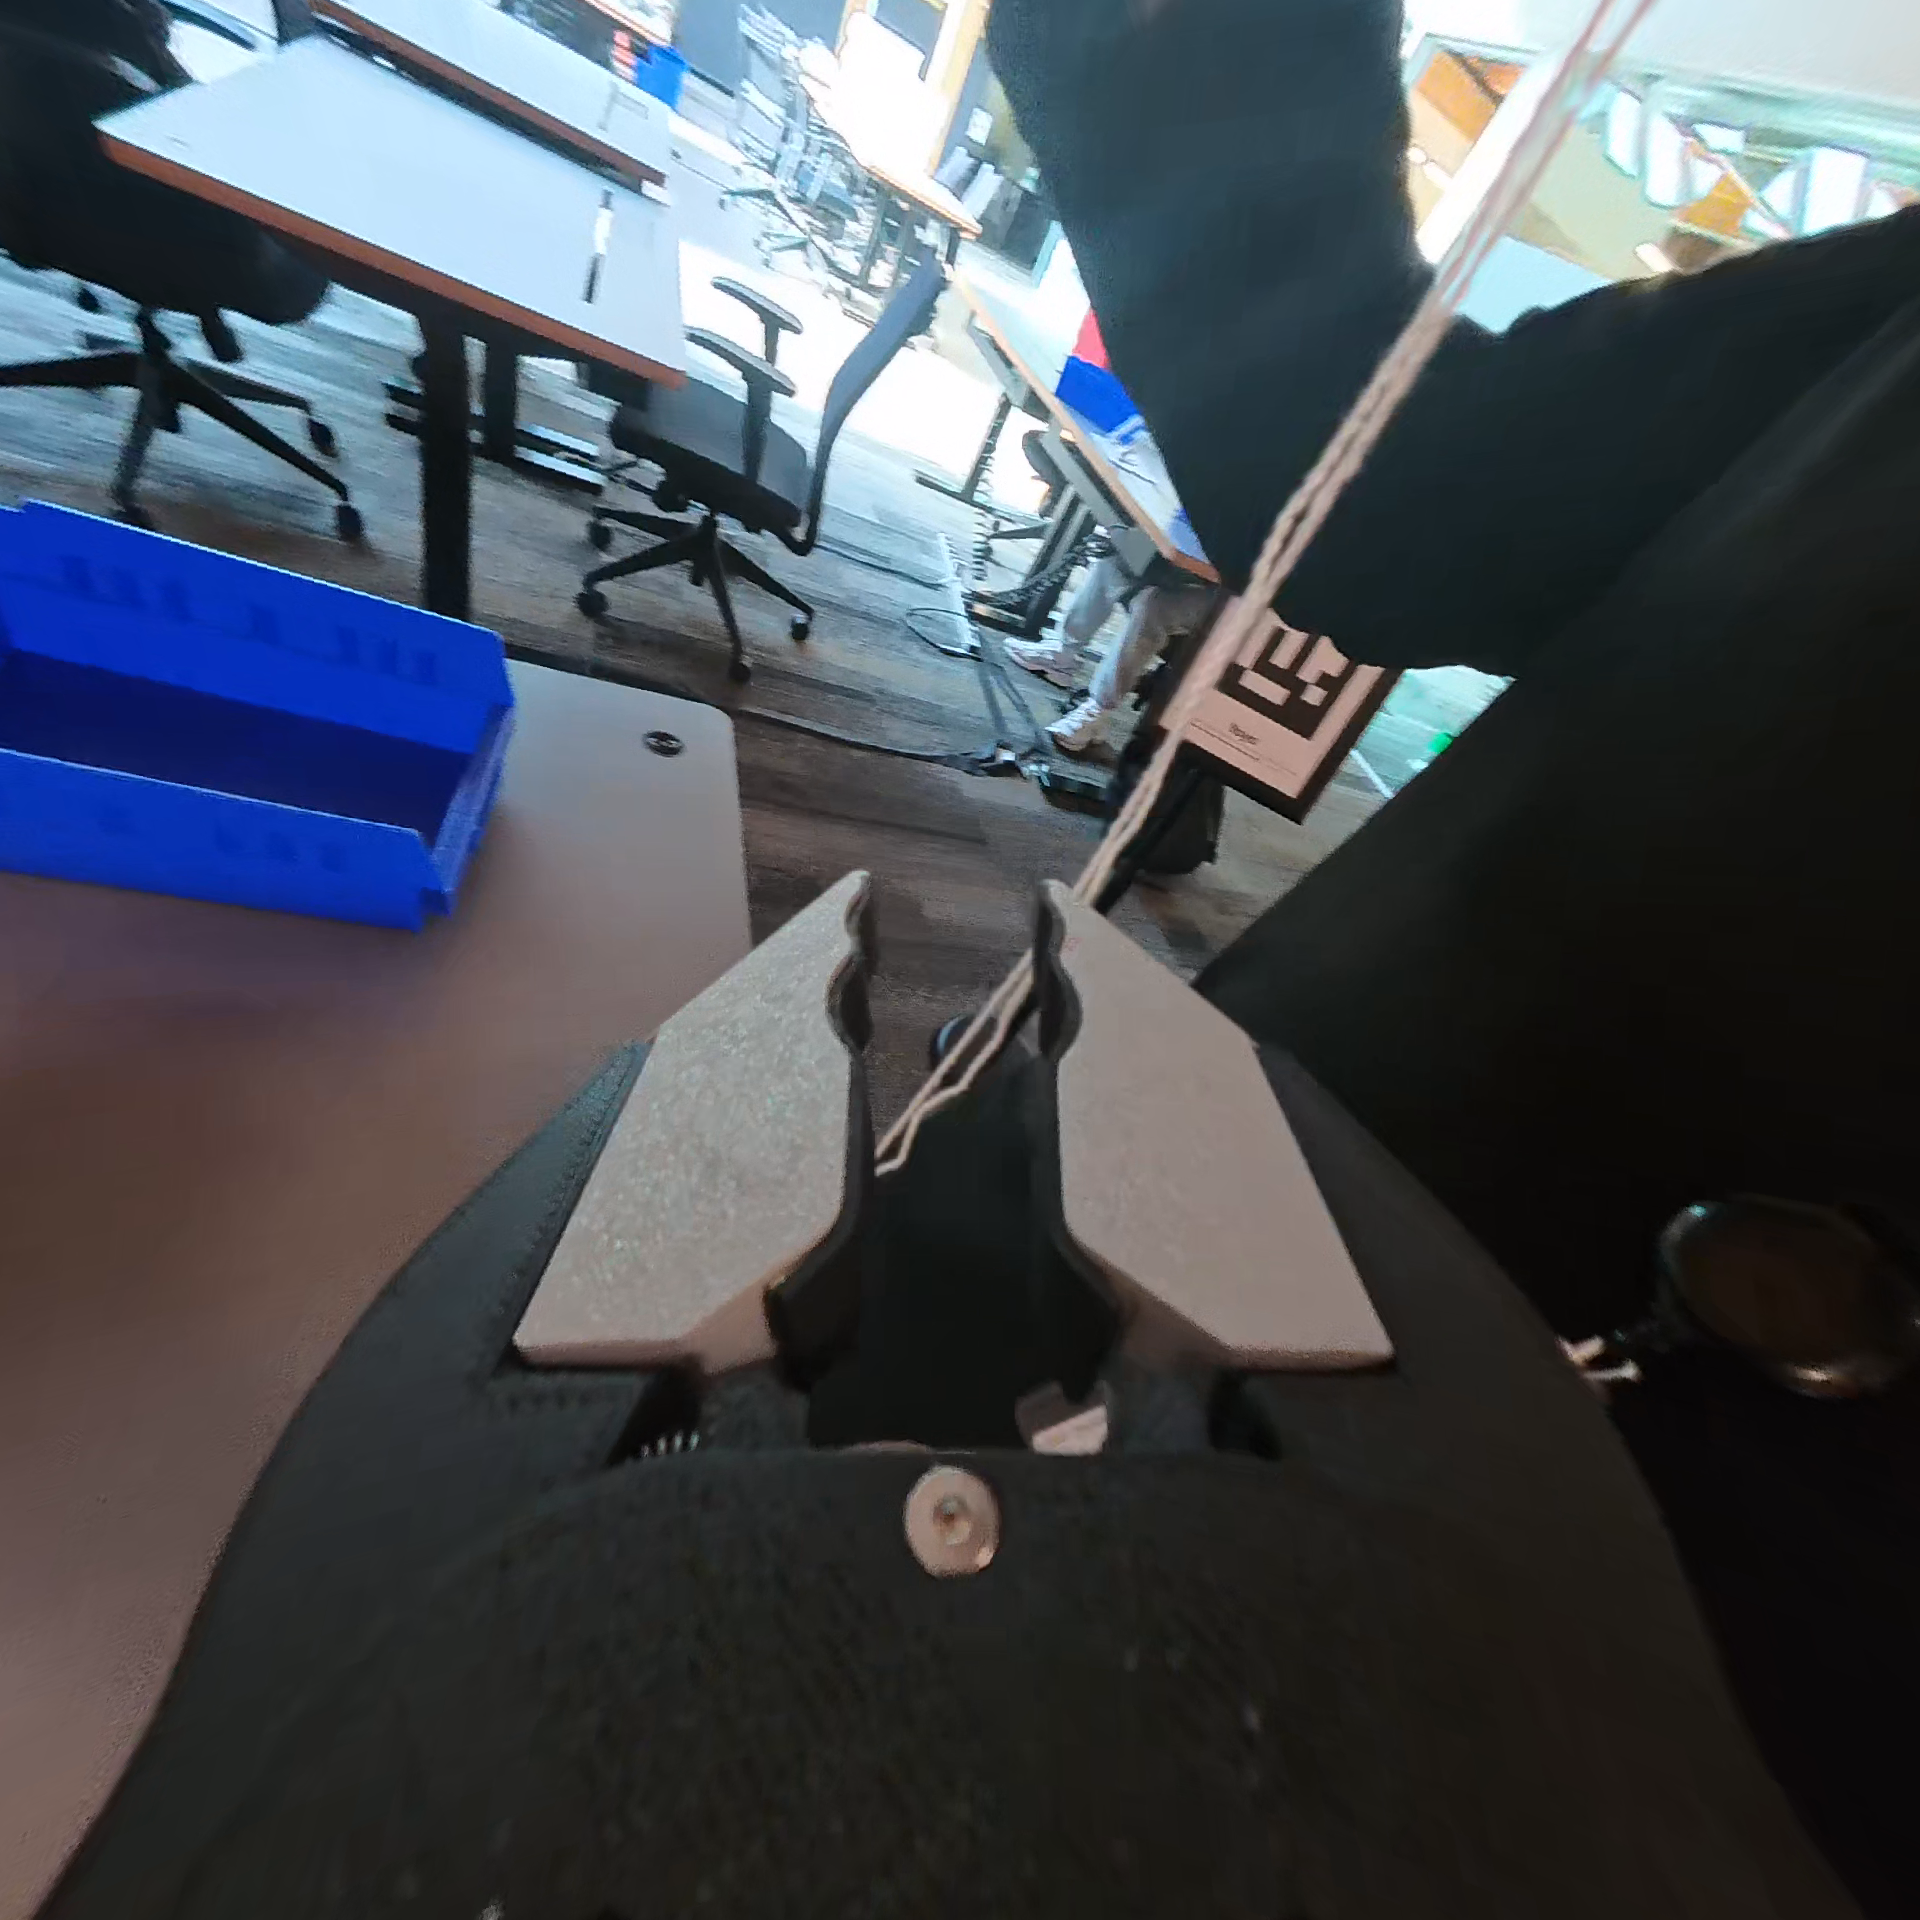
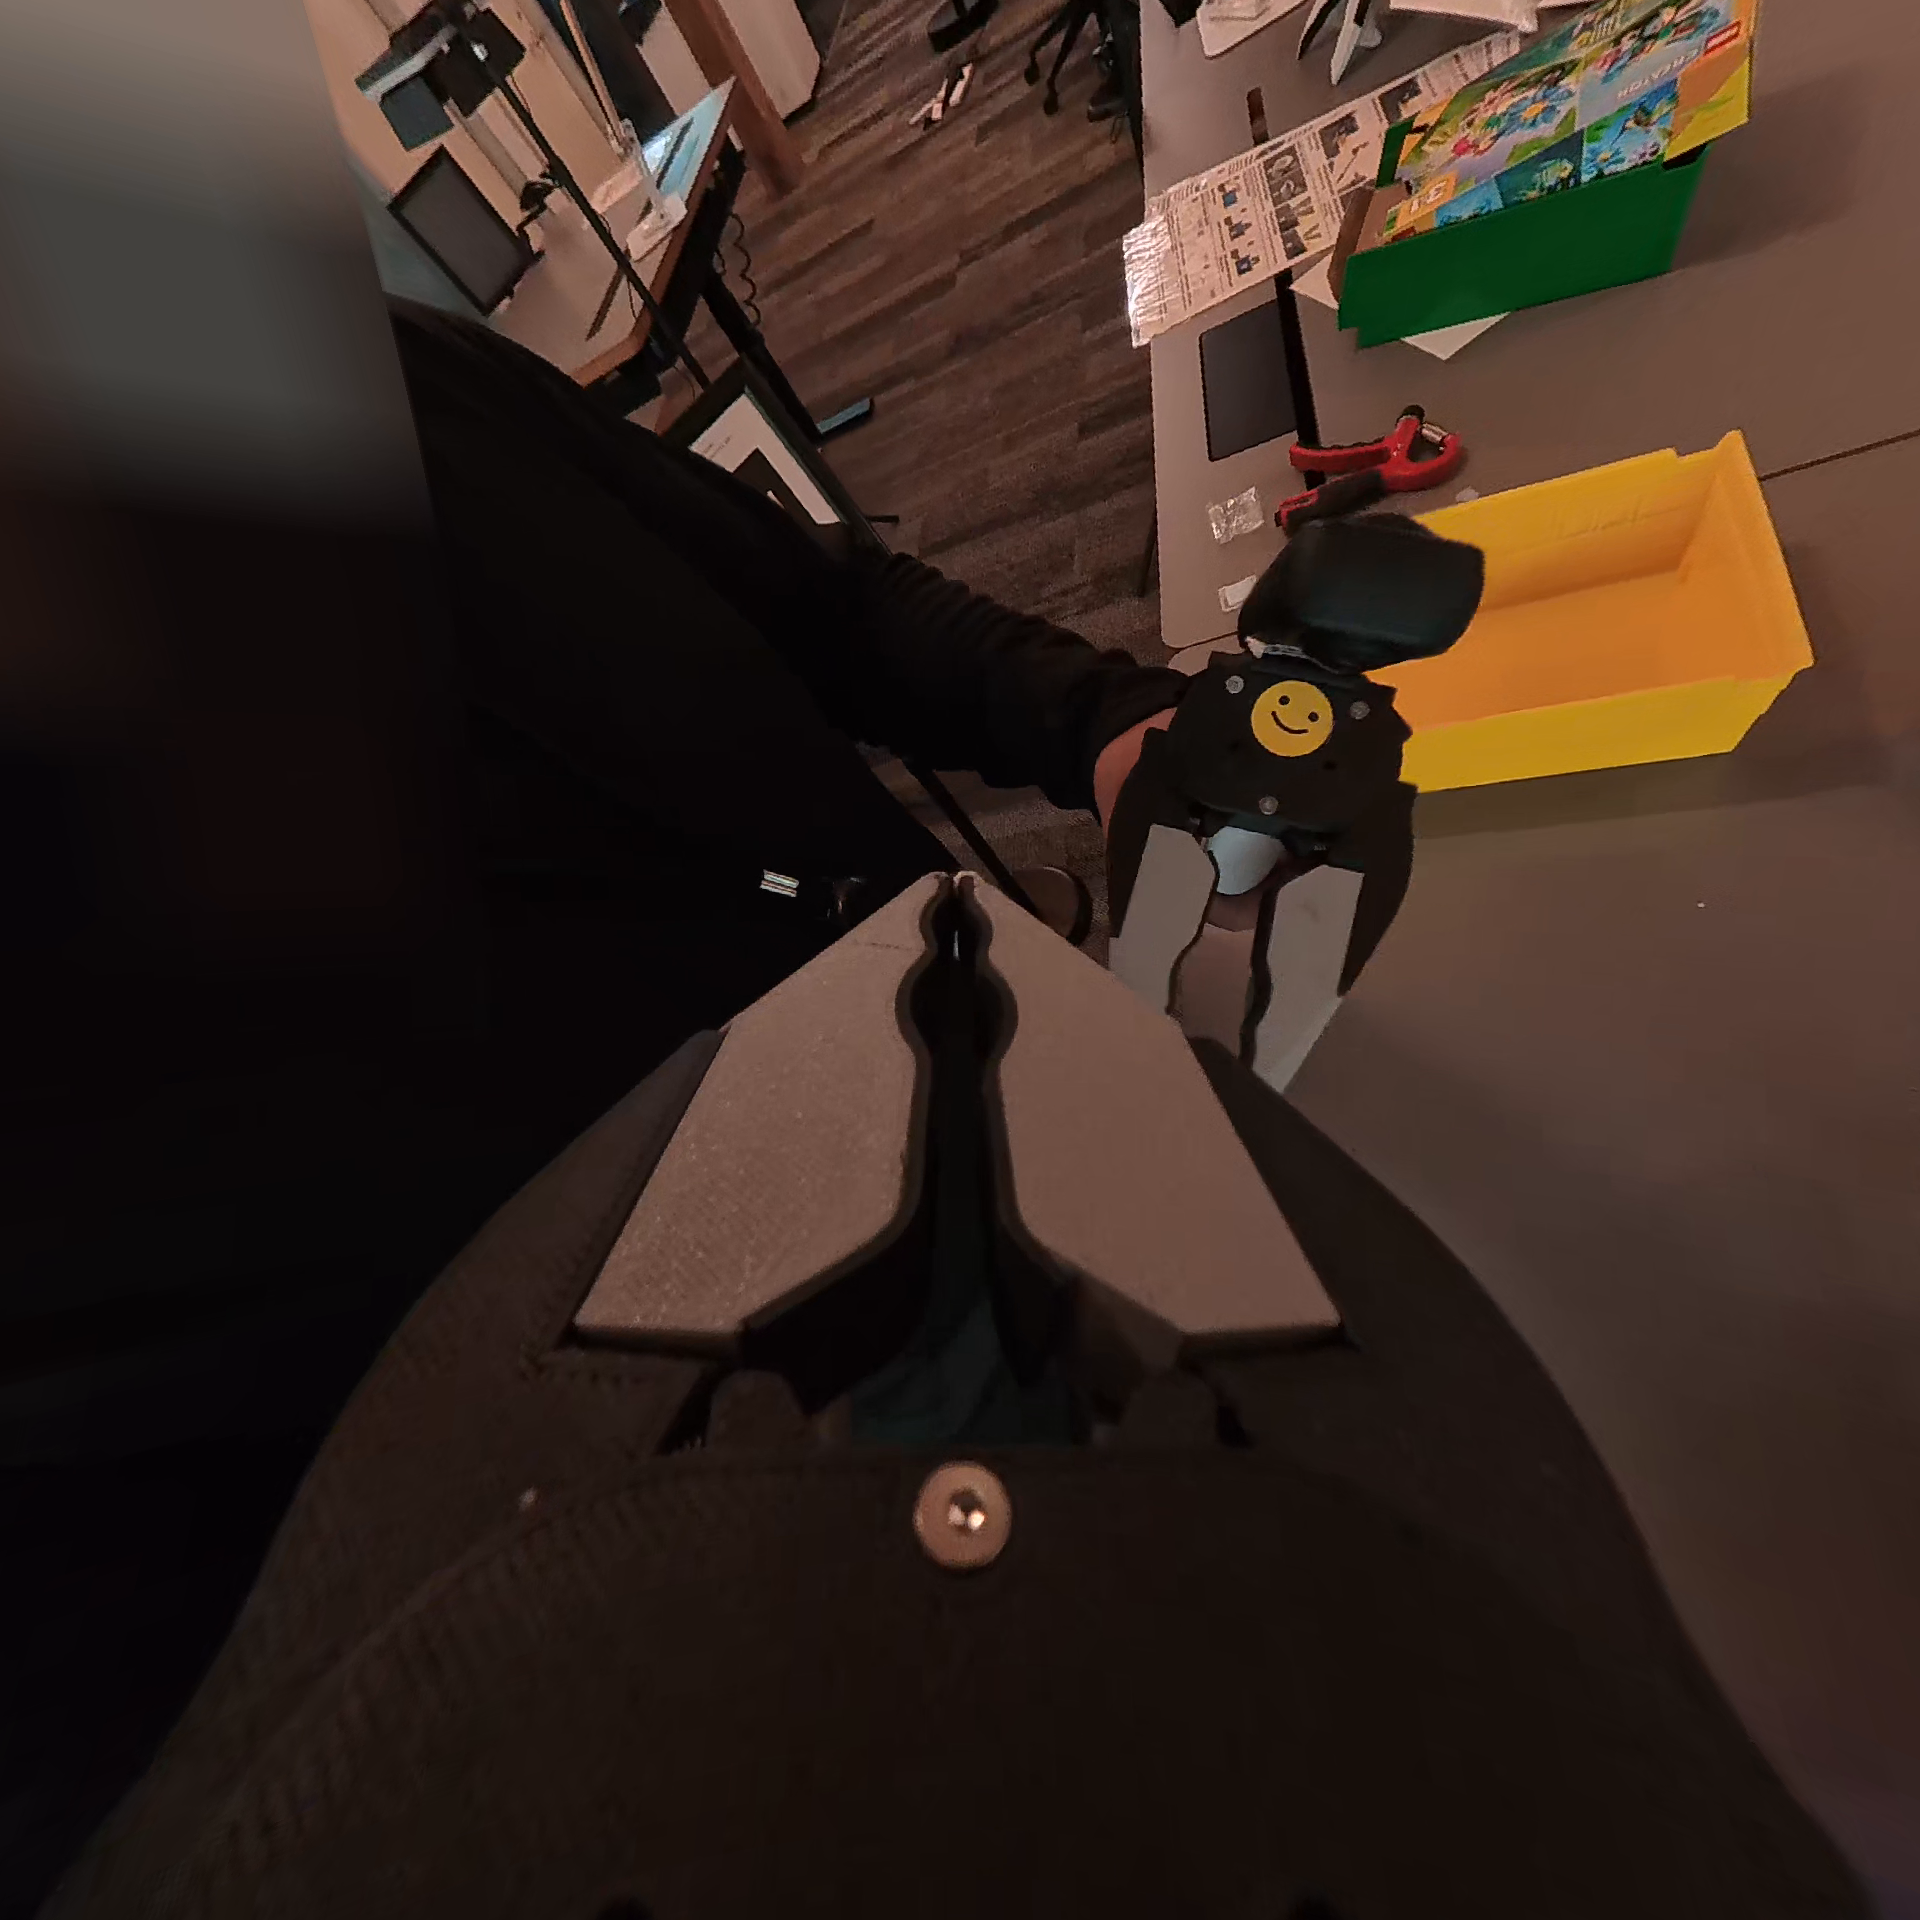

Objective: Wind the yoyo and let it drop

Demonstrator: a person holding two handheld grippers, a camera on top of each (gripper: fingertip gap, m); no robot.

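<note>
My left gripper (image 1: 956, 894) holds a dark yoyo (image 1: 956, 1226) deep between its fingers, which stay a little apart around it. A white string (image 1: 1278, 551) runs taut from the yoyo, past the right fingertip, up and out of the top right. In the right wrist view the left gripper (image 2: 1210, 1023) is below, with a pale part of the yoyo (image 2: 1242, 860) near its finger bases. My right gripper (image 2: 956, 883) is above it, looking down, tips pressed together. The string hardly shows between them.
A blue bin (image 1: 239, 727) sits on the brown table (image 1: 260, 1091) to the left. A yellow bin (image 2: 1600, 644), a red clamp (image 2: 1371, 468) and a green box (image 2: 1507, 260) lie on the grey table. The person's dark sleeve (image 1: 1247, 260) hangs close overhead. Office chairs and desks stand beyond.
</note>
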